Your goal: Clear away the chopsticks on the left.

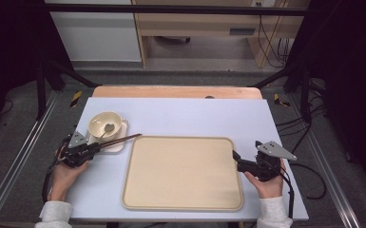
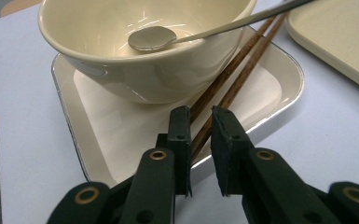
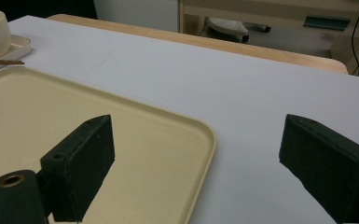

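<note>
Wooden chopsticks lie across the near corner of the small square plate, just beside the bowl that stands on it, a spoon resting inside. Their long axis runs from the plate out toward the tray, and their near ends sit between the jaws of the left gripper, which stand narrowly parted, not visibly pinching. The right gripper hangs over the tray's far-side edge, well apart from the plate, jaws spread wide. The left hand looks best placed to close on them.
</note>
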Tool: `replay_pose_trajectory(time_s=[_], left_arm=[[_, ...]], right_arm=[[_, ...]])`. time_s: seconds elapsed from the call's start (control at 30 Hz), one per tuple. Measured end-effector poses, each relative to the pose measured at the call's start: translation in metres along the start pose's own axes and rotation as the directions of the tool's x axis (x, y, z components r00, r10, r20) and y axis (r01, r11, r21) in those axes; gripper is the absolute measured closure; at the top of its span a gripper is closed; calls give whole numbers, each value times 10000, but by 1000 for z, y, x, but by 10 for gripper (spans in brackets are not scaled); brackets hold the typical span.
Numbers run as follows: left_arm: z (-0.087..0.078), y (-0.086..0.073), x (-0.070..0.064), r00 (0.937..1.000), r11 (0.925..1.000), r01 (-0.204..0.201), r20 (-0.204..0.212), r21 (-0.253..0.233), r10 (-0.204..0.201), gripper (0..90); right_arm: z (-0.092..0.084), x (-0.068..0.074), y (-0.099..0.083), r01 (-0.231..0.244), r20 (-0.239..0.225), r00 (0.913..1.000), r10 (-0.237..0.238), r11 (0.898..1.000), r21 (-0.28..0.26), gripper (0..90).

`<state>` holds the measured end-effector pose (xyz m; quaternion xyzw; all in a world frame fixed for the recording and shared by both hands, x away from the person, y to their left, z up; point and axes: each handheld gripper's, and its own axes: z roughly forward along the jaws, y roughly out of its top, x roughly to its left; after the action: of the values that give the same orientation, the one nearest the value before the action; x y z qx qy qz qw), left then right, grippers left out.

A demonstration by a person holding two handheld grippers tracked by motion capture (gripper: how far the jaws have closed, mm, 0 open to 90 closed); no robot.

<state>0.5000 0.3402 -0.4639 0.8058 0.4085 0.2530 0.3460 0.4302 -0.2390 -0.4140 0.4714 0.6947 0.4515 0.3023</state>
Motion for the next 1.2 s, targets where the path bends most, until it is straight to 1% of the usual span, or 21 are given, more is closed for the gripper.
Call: replay_pose_trajectory(time_s=[0.03, 0.1, 0.2, 0.37, 0.47, 0.6, 0.63, 0.7, 0.8, 0.93, 1.07, 1.13, 1.17, 1.2], left_arm=[[0, 0, -1, 10000, 10000, -93, 24, 23, 93, 794], [-1, 1, -2, 9999, 9999, -120, -8, 32, 120, 798], [-1, 1, -3, 9999, 9999, -118, -4, 32, 118, 799], [1, 1, -2, 9999, 10000, 11, 118, 41, -12, 779], [0, 1, -3, 10000, 10000, 38, 87, 49, -38, 799], [0, 2, -7, 10000, 9999, -31, 65, 97, 30, 814], [-1, 3, -8, 10000, 9999, -2, 35, 129, 2, 814], [-1, 3, -8, 9999, 9999, 56, 102, 152, -58, 816], [0, 3, -7, 9994, 9996, 265, 222, 53, -266, 813], [3, 3, -6, 9979, 9988, 486, 426, -34, -484, 760], [5, 3, -5, 9975, 9984, 551, 448, -92, -546, 733], [6, 3, -4, 9963, 9977, 658, 565, -138, -649, 732], [7, 3, -3, 9958, 9977, 653, 656, -151, -642, 732], [7, 3, -3, 9958, 9977, 653, 656, -151, -642, 732]], right_arm=[[0, 0, 0, -39, 10, 10000, 39, 10000, -3, 105], [0, 0, 0, -45, 6, 10000, 45, 10000, 9, 104], [0, 0, 0, -51, 8, 10000, 51, 10000, 0, 104], [0, 0, 0, -65, 9, 10000, 65, 10000, 16, 104], [0, 0, 0, -70, 18, 10000, 70, 10000, 11, 104], [0, 0, 0, -67, 20, 10000, 67, 10000, 5, 104], [-1, -1, 0, -50, 28, 10000, 50, 10000, 2, 104], [-1, -1, 0, -45, 44, 10000, 45, 10000, -18, 104], [-1, -1, 0, -68, 24, 10000, 68, 10000, -8, 104], [-1, -1, 0, -55, 14, 10000, 55, 10000, -8, 104], [-1, -1, 0, -59, 18, 10000, 59, 10000, -14, 104], [-1, -1, 0, -69, 0, 10000, 69, 10000, -9, 104], [-1, -1, 0, -79, 4, 10000, 79, 10000, -5, 104], [-1, -1, 0, -93, -5, 10000, 93, 10000, 1, 103]])
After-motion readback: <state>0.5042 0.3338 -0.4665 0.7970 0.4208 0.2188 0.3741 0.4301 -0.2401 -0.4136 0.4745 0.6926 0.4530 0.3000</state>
